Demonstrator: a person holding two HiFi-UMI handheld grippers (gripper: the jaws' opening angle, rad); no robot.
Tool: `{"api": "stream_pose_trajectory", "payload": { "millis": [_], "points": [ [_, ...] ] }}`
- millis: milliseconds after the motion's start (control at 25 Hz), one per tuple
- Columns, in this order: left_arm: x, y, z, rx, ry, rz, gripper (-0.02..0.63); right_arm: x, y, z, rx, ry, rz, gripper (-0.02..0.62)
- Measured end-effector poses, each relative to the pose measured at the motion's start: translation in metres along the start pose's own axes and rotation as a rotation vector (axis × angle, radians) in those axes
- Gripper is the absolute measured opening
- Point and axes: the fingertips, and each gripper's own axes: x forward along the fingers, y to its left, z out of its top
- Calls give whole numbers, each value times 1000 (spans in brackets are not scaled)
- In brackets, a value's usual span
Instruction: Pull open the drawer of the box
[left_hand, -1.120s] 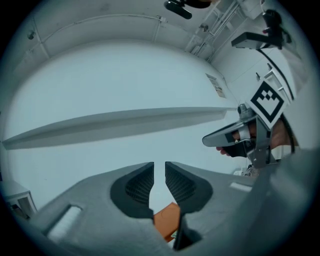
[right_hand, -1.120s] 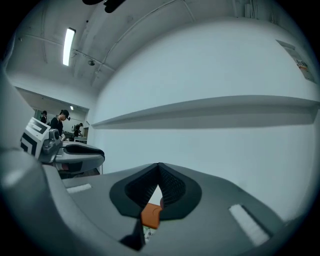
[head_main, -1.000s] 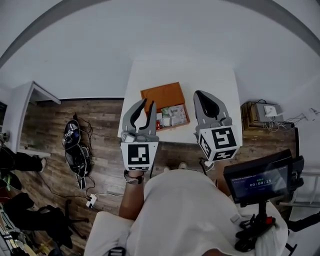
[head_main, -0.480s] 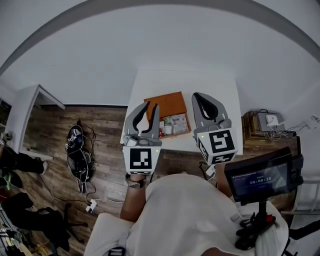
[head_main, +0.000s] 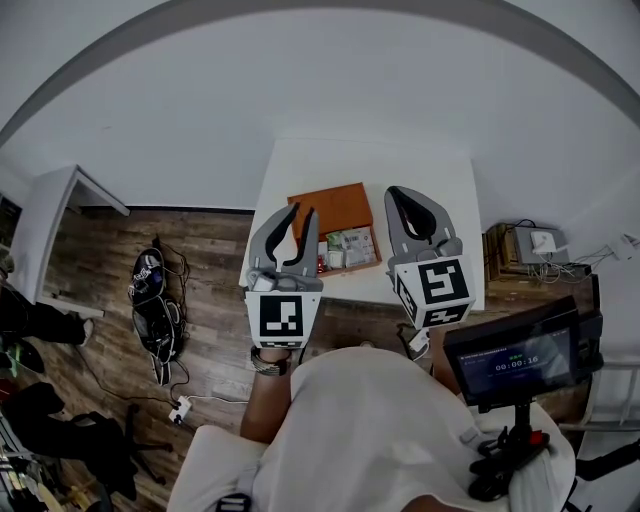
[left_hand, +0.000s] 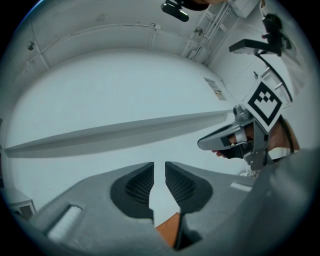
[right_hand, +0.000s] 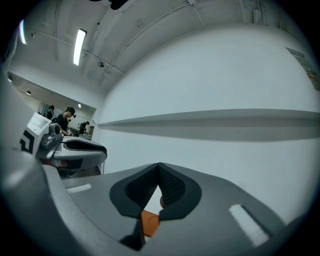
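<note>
The orange box (head_main: 328, 208) lies on the white table (head_main: 440, 170). Its drawer (head_main: 348, 247) stands pulled out toward me and shows several small items inside. My left gripper (head_main: 302, 210) hovers over the box's near left corner with its jaws a little apart and nothing between them. A strip of orange box (left_hand: 167, 231) shows below the left gripper (left_hand: 159, 165). My right gripper (head_main: 395, 192) is just right of the drawer, shut and empty. In the right gripper view the right gripper (right_hand: 159, 166) has its tips touching above a bit of orange box (right_hand: 149, 221).
A screen (head_main: 515, 362) on a stand is at my lower right. A low wooden stand with devices (head_main: 525, 238) sits right of the table. Cables and a dark bag (head_main: 150, 300) lie on the wood floor at left, beside a white cabinet (head_main: 60, 210).
The head view shifted slightly, so table and box sit a little lower in the picture. Both grippers keep their places over the table's near edge. The drawer looks the same.
</note>
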Motion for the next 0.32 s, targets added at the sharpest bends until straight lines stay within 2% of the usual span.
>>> {"api": "stream_pose_trajectory", "payload": {
  "millis": [320],
  "points": [
    [1, -1, -8, 21, 33, -6, 75, 3, 0, -5, 13, 14, 14, 2]
  ]
}}
